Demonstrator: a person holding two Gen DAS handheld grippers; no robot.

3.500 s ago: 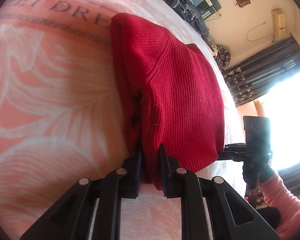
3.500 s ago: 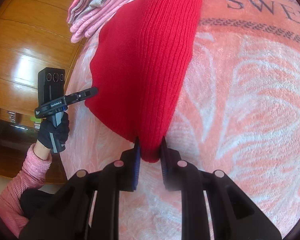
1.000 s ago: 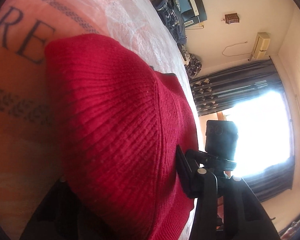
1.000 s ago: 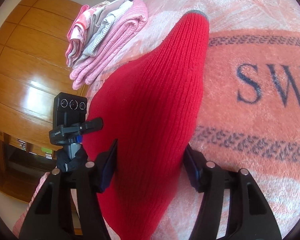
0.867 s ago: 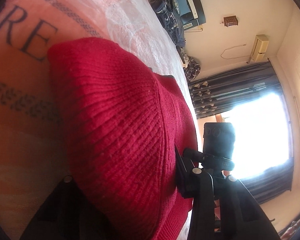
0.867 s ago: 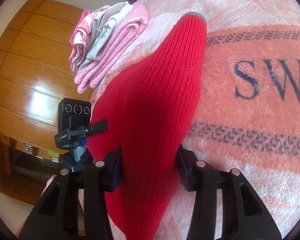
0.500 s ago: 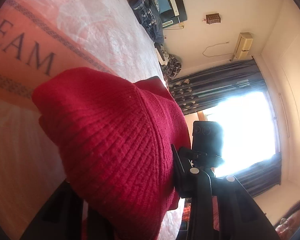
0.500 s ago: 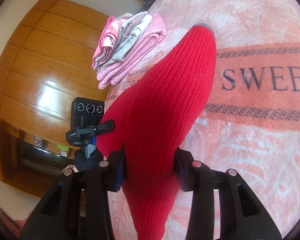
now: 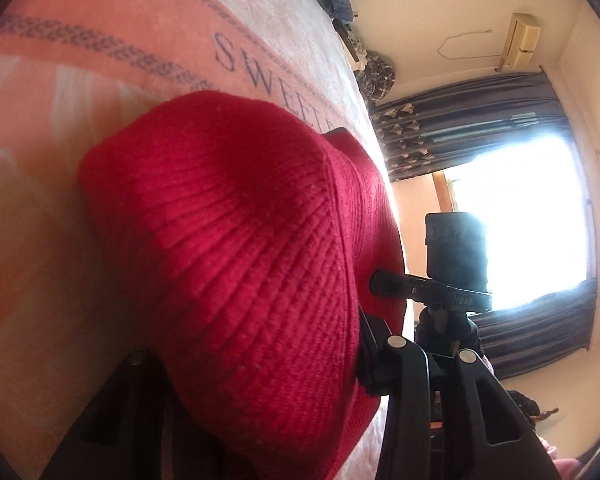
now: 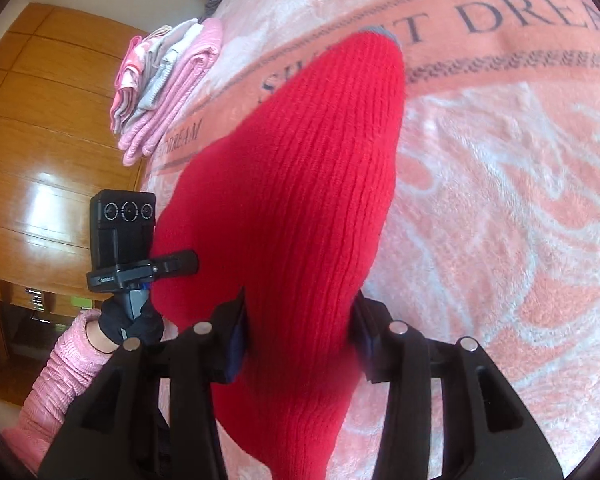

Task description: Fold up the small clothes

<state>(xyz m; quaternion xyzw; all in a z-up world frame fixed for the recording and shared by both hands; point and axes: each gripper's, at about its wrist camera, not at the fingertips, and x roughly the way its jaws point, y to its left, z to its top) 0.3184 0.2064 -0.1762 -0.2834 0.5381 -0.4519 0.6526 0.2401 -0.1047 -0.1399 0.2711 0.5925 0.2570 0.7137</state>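
A folded red knit sweater (image 9: 240,240) fills the middle of the left wrist view, bulging up between the fingers of my left gripper (image 9: 256,360), which is shut on a thick bundle of it. In the right wrist view the same sweater (image 10: 300,200) runs away from my right gripper (image 10: 300,336), whose widely spaced fingers press on both sides of the fold. The sweater's far end rests on the pink blanket (image 10: 500,160). Each gripper shows in the other's view, at the sweater's opposite edge: the right gripper (image 9: 456,276) and the left gripper (image 10: 172,262), held by a gloved hand (image 10: 128,324).
A stack of folded pink and grey clothes (image 10: 168,84) lies at the blanket's far left corner. Behind it stands a wooden wardrobe (image 10: 40,120). A bright window with dark curtains (image 9: 520,200) and a pile of dark clothes (image 9: 376,72) lie beyond the bed.
Earlier both grippers pinched a thin edge of the sweater. Now their fingers stand wider around a thick fold, and the bundle has shifted along the blanket toward the SWEET lettering.
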